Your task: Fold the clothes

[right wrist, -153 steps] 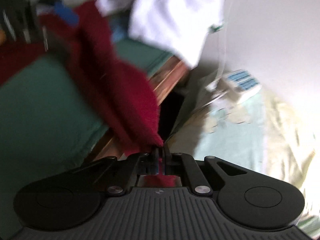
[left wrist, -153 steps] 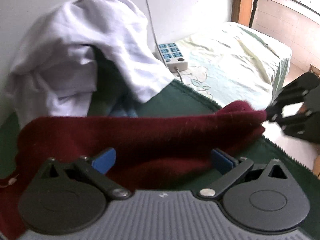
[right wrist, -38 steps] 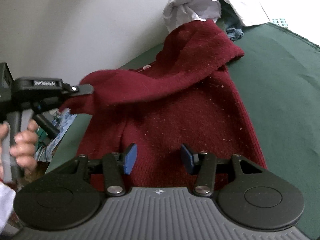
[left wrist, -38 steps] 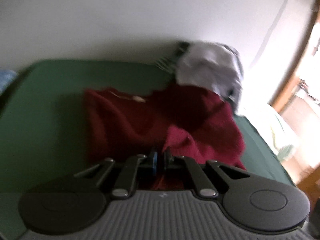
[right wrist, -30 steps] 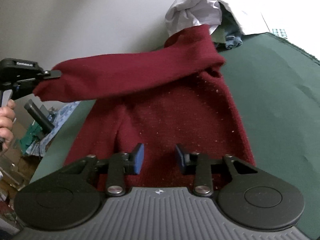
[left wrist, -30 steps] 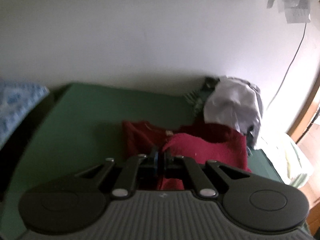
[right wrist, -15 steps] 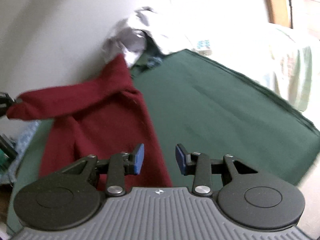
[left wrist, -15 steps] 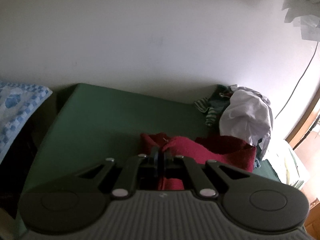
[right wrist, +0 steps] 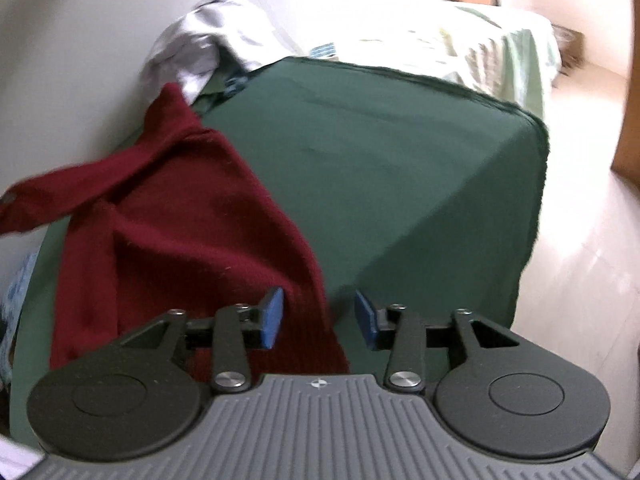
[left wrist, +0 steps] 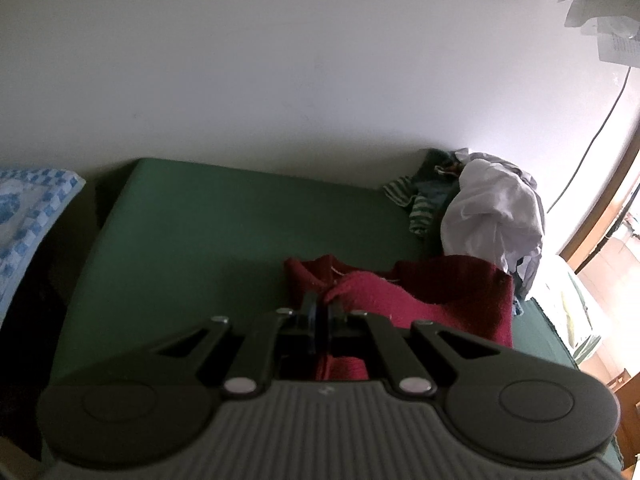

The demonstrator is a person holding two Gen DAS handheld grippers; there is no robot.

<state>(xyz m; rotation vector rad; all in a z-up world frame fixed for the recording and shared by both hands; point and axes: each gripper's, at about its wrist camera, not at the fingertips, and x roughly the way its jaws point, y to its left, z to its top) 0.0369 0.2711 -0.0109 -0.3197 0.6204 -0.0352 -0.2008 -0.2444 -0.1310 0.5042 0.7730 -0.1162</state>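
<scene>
A dark red knit sweater (right wrist: 168,216) lies on the green-covered table (right wrist: 380,168), its body running toward me along the left side. One sleeve is stretched up and out to the left edge of the right wrist view. My left gripper (left wrist: 320,316) is shut on that sleeve's end, with the red sweater (left wrist: 448,292) trailing away below it. My right gripper (right wrist: 319,318) is open, its blue pads (right wrist: 272,316) straddling the sweater's lower right hem edge.
A heap of white and striped clothes (left wrist: 492,208) sits at the table's far corner against the wall; the white pile (right wrist: 200,48) shows in the right view too. A pale bed (right wrist: 480,44) stands beyond the table. Blue-checked fabric (left wrist: 24,208) lies left of the table.
My left gripper has lifted and drawn the sleeve farther away from the table. My right gripper has swung right along the hem to the sweater's lower right edge, staying open.
</scene>
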